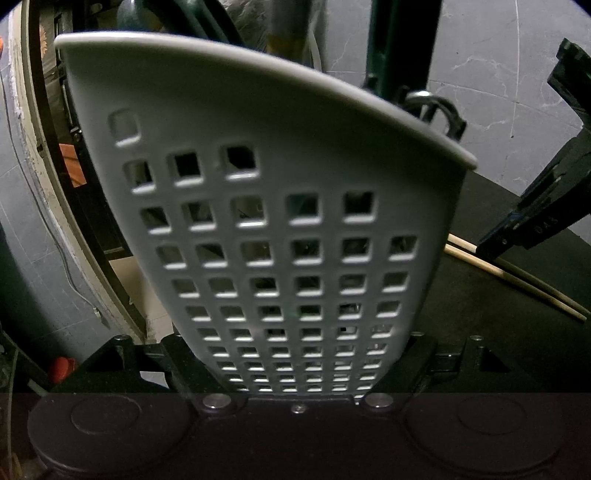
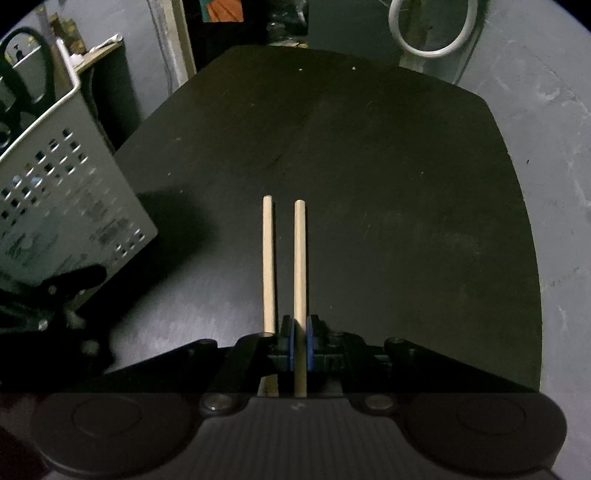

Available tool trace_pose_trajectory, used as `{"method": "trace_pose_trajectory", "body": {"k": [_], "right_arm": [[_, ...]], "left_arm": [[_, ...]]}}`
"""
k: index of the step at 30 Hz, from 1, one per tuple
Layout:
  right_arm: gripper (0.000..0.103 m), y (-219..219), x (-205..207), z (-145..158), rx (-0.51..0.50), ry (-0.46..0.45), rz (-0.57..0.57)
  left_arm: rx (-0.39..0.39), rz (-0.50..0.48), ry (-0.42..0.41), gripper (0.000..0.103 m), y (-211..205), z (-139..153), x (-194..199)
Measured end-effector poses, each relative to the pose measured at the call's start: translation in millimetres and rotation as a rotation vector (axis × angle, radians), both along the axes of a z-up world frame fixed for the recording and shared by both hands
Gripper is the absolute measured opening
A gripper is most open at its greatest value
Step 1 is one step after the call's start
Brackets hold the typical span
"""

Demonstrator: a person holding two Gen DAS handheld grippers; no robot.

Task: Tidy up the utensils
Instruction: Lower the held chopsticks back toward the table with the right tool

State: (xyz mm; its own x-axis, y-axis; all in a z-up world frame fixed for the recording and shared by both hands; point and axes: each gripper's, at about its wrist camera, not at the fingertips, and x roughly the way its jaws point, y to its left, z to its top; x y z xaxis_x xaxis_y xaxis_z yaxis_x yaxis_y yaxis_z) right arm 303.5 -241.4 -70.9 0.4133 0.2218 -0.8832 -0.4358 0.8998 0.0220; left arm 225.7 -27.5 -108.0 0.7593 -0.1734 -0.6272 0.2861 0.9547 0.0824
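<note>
Pinching one pale wooden chopstick [image 2: 300, 258] between its blue pads, the right gripper [image 2: 300, 343] points down at the round black table [image 2: 406, 184], and the second chopstick [image 2: 269, 266] lies just beside the first, outside the jaws. The left gripper [image 1: 295, 369] clamps the lower sides of a light grey perforated plastic utensil basket [image 1: 258, 184] (black scissor handles [image 2: 26, 70] stick out of it), which stands tilted at the table's left edge.

worktop [image 2: 369, 155]: black, matte, curved far edge | floor [image 2: 535, 110]: grey marbled tiles | white ring [image 2: 432, 29] at 1 o'clock | light: dim
</note>
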Motion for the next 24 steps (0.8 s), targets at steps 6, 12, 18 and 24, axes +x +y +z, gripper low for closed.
{"method": "trace_pose_trajectory", "body": {"k": [6, 12, 18, 24], "right_arm": [[0.007, 2, -1, -1, 0.000, 0.004, 0.026], [0.008, 3, 0, -1, 0.003, 0.005, 0.049], [0.007, 9, 4, -2, 0.010, -0.004, 0.067], [0.016, 10, 9, 1, 0.027, 0.009, 0.056]], "left_arm": [[0.002, -0.001, 0.001, 0.082, 0, 0, 1], [0.000, -0.002, 0.002, 0.083, 0, 0, 1], [0.001, -0.002, 0.003, 0.083, 0, 0, 1], [-0.001, -0.001, 0.003, 0.083, 1, 0, 1]]}}
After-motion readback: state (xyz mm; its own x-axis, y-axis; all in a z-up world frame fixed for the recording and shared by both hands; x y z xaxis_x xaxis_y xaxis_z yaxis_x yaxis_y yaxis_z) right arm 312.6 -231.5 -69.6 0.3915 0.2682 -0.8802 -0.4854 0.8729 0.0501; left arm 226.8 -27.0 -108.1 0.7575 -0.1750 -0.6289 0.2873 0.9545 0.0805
